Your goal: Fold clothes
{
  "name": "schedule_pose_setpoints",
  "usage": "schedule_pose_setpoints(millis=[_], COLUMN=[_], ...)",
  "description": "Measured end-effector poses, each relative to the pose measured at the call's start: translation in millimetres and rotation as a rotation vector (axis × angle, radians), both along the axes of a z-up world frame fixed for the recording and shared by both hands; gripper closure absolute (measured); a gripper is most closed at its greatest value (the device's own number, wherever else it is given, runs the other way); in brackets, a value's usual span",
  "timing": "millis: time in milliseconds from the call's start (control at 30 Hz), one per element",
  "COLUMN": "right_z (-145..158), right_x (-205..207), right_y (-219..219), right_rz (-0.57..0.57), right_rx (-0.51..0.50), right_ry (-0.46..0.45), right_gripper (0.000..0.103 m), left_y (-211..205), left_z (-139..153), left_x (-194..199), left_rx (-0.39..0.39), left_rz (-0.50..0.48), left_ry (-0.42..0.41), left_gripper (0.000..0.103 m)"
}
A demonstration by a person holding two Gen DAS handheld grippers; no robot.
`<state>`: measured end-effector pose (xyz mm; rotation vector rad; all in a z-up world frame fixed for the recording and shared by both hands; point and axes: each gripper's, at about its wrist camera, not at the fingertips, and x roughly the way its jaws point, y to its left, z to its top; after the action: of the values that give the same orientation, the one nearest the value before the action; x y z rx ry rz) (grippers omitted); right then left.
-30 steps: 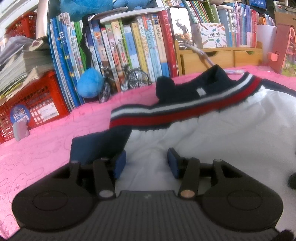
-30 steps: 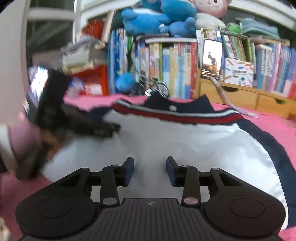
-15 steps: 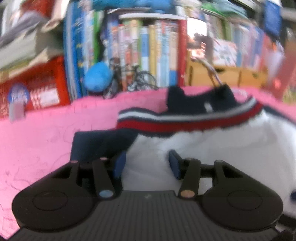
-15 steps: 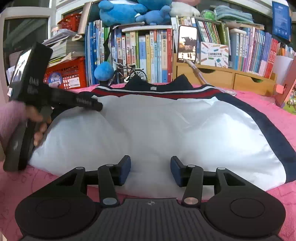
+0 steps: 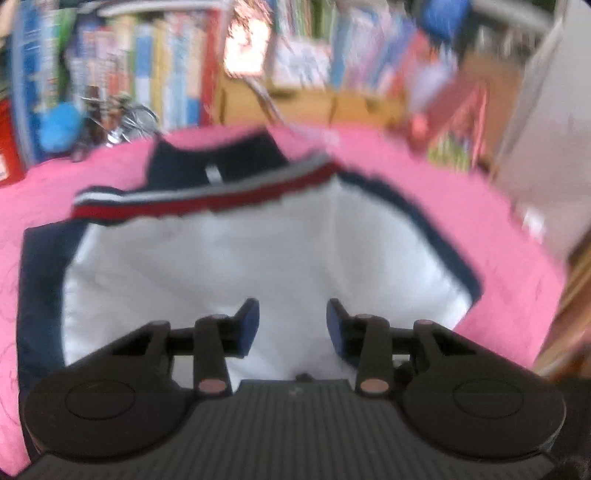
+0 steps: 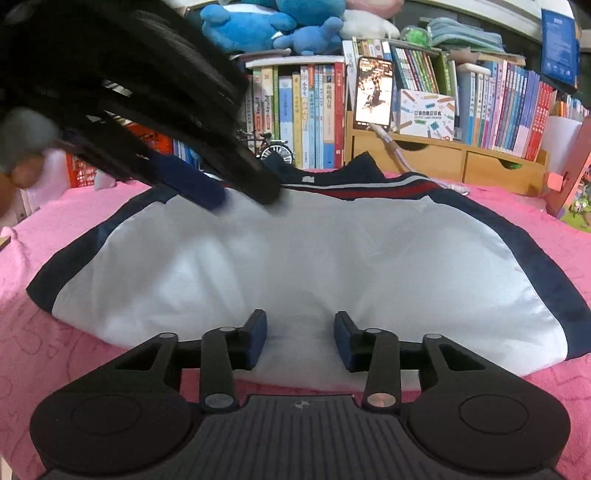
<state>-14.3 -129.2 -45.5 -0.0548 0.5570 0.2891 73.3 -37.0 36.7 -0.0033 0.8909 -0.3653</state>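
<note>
- Right wrist view: the right gripper (image 6: 300, 339) sits at 6 o'clock with its jaws apart and nothing between them, its blue pads over the near hem of the shirt (image 6: 295, 266).
- The shirt is white with navy side bands and a red, white and navy striped band at its far edge; it lies spread flat on the pink cloth (image 6: 48, 339), filling the middle of the frame.
- At 10 o'clock the left gripper (image 6: 243, 194) reaches in over the shirt's far left part, motion-blurred, its fingers apart; whether the tips touch the fabric cannot be told.
- Books (image 6: 303, 114) stand in a row at 12 o'clock, with blue plush toys (image 6: 273, 26) above them and a phone (image 6: 373, 92) propped upright toward 1 o'clock.
- Left wrist view is blurred: the left gripper (image 5: 291, 325) is spread wide and empty above the white fabric (image 5: 258, 251), the striped band (image 5: 199, 199) toward 11 o'clock.
</note>
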Motion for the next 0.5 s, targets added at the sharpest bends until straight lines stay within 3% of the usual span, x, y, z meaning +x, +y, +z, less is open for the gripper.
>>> schedule_pose_setpoints(millis=[100,367,500], right_z=[0,-1,-1], right_x=[-3,-5,-4], right_y=[0,-3,-5], right_rz=[0.004,0.011,0.013], right_rx=[0.002,0.022,0.035], right_ry=[-0.002,0.002,0.007], right_gripper=[0.064,0.066,0.067], left_y=[-13,-3,7], left_z=[-29,-42,-43], left_x=[24,94,137], left_rx=[0.051,0.131,0.107], left_rz=[0.022,0.146,0.229], left_ry=[0.085,0.014,0.014], left_gripper=[0.064,0.067,0.07])
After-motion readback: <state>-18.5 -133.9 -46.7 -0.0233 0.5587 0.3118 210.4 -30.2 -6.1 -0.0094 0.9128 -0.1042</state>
